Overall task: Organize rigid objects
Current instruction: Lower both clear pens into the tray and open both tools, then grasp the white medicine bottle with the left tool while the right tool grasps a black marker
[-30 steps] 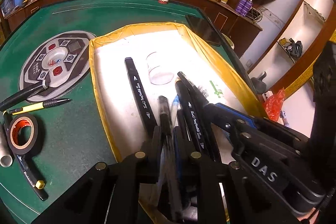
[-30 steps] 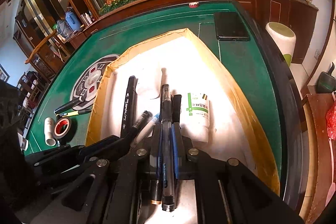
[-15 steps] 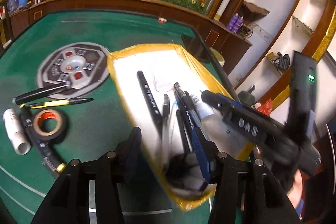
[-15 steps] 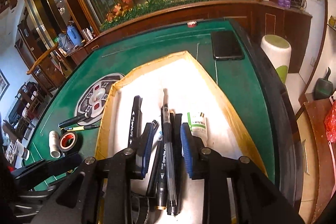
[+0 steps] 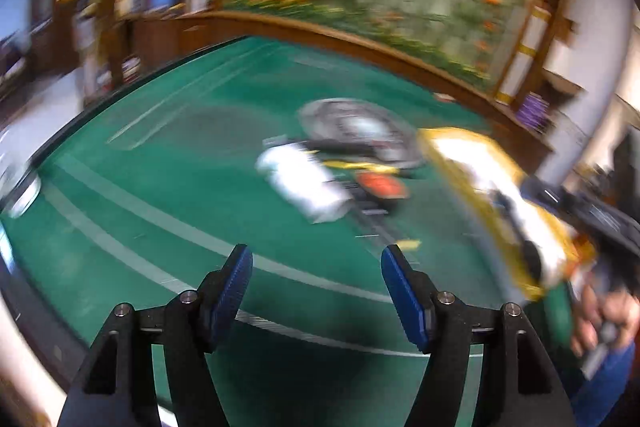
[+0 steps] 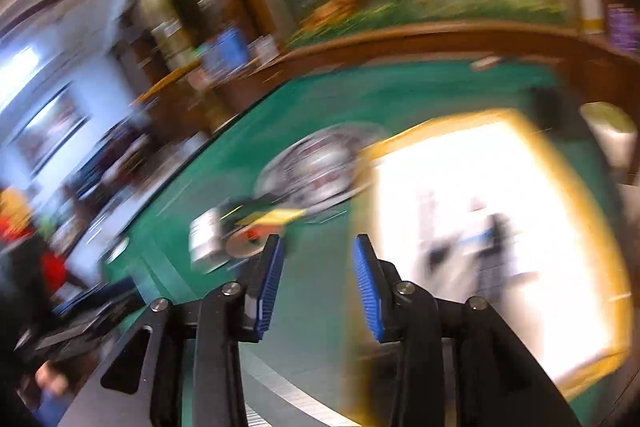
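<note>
Where blurred elsewhere: left-view hand (image 5: 604, 319).

Green table (image 5: 168, 195) w/ white lines, yellow-rimmed white tray (image 6: 552, 163), blue-padded black tool (image 5: 316, 279)

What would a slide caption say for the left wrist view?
Blurred view: open left gripper, nothing between its jaws, above the green table, with the yellow-rimmed tray off to the right.

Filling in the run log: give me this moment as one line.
left gripper: jaws just opened, empty | right gripper: jaws just opened, empty | pens: in yellow-rimmed tray | view: blurred
</note>
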`<control>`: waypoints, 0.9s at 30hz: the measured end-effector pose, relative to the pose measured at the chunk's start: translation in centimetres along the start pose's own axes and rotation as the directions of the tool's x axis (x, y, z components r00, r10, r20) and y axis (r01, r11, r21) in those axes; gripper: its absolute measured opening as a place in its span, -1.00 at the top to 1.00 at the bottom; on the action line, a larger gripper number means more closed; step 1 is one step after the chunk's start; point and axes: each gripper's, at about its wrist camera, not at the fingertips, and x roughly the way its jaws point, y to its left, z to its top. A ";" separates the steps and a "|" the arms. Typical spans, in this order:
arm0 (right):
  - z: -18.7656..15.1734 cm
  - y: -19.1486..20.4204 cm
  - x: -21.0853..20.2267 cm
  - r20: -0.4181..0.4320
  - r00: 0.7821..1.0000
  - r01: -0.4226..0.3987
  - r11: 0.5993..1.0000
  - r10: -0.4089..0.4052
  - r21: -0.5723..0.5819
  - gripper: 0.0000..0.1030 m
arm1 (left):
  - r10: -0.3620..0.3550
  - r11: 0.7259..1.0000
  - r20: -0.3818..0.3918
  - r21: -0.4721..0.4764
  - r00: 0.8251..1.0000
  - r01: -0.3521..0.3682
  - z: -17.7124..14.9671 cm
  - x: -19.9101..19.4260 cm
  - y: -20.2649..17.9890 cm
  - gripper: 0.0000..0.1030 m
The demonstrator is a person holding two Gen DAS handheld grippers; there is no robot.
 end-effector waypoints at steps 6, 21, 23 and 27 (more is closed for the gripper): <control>-1.0 6.3 7.0 -0.180 0.984 -0.025 0.989 -0.003 -0.149 0.31 | 0.052 0.989 -0.074 -0.135 0.996 -0.062 -0.9 2.6 5.7 -0.38; 3.2 10.8 16.5 -0.206 0.978 -0.059 0.990 0.032 -0.129 0.46 | 0.069 0.995 -0.016 -0.077 0.997 -0.071 -1.4 3.0 5.6 -0.42; 3.7 11.0 17.9 -0.215 0.977 -0.048 0.990 0.019 -0.129 0.46 | 0.065 0.995 -0.013 -0.080 0.998 -0.066 -1.4 3.0 5.5 -0.42; 3.3 11.4 19.4 -0.261 0.963 -0.098 0.990 0.069 -0.101 0.42 | 0.059 0.995 -0.009 -0.082 0.998 -0.060 -1.5 2.8 5.7 -0.42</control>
